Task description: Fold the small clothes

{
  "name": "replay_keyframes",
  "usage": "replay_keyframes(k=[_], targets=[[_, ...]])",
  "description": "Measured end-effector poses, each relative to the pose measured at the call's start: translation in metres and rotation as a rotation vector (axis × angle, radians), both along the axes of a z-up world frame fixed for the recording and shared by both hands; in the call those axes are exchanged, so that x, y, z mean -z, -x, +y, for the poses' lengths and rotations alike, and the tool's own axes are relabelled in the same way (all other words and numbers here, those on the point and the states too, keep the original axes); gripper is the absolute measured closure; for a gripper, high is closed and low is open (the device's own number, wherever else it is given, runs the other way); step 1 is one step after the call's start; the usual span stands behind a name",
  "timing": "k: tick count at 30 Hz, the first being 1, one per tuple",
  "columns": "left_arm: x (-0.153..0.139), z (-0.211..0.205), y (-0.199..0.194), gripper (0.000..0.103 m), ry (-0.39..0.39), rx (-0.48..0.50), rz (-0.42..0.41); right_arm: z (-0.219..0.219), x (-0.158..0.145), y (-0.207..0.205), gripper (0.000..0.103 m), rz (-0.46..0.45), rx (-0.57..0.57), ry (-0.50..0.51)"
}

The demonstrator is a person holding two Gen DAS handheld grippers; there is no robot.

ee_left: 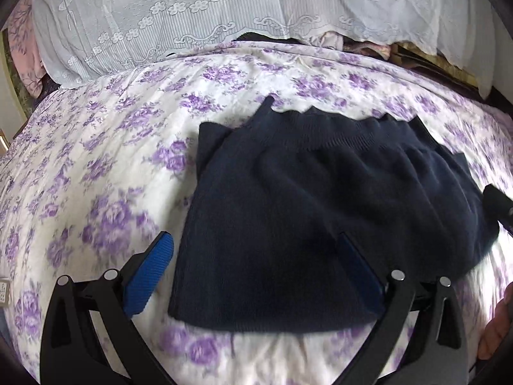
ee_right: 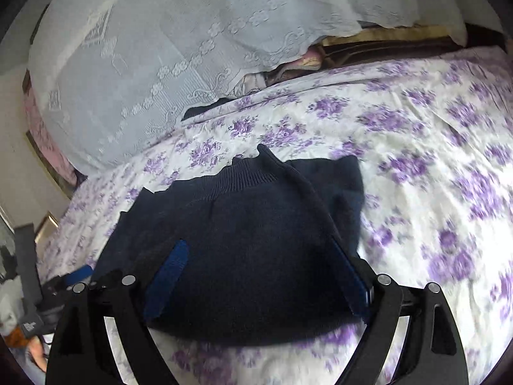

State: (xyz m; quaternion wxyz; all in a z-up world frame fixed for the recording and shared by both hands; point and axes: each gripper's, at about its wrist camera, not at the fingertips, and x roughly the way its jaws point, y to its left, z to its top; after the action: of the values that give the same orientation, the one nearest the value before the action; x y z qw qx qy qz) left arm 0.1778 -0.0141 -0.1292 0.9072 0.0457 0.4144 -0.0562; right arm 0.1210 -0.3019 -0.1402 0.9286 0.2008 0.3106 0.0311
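A dark navy knit garment (ee_left: 304, 192) lies on the purple-flowered bedsheet (ee_left: 96, 166), its ribbed band (ee_left: 340, 131) at the far edge and one side flap folded over. My left gripper (ee_left: 255, 237) is open wide over the garment's near left part, one blue pad (ee_left: 150, 276) off the cloth and the other above it. In the right wrist view the same garment (ee_right: 243, 240) fills the middle. My right gripper (ee_right: 258, 243) stands open above its near edge, and its pads do not press on the cloth. The left gripper's blue pad (ee_right: 77, 274) shows at that view's left edge.
A white lace cover (ee_left: 192, 16) drapes over a tall pile at the back of the bed. Folded bedding (ee_right: 368, 48) pokes out beneath it, and pink cloth (ee_left: 22, 48) hangs at the far left. A person's hand (ee_left: 497, 330) shows at the lower right. The flowered sheet (ee_right: 433, 176) spreads to the right.
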Motion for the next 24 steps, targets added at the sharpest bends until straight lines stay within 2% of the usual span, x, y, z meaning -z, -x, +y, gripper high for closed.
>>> replay_keyframes(k=[6,10,12,14,21,24], targets=[[-0.002,-0.006,0.018,0.004,-0.009,0.030,-0.010,-0.016,-0.002,0.052,0.014,-0.015,0.056,-0.076],[0.003,-0.012,0.021,0.004,-0.027,0.042,-0.003,-0.033,0.013,0.064,0.014,0.030,0.061,-0.184],[0.005,-0.013,0.022,0.004,-0.033,0.042,-0.004,-0.044,0.027,0.059,0.014,0.072,0.069,-0.278],[0.005,-0.013,0.021,0.004,-0.028,0.040,-0.007,-0.051,0.035,0.054,0.016,0.084,0.086,-0.324],[-0.004,-0.019,0.002,0.004,0.002,0.037,-0.025,-0.053,0.037,0.019,0.018,0.072,0.106,-0.335],[-0.004,-0.027,-0.008,0.004,-0.023,0.035,-0.043,-0.055,0.040,-0.004,0.036,0.080,0.103,-0.358]])
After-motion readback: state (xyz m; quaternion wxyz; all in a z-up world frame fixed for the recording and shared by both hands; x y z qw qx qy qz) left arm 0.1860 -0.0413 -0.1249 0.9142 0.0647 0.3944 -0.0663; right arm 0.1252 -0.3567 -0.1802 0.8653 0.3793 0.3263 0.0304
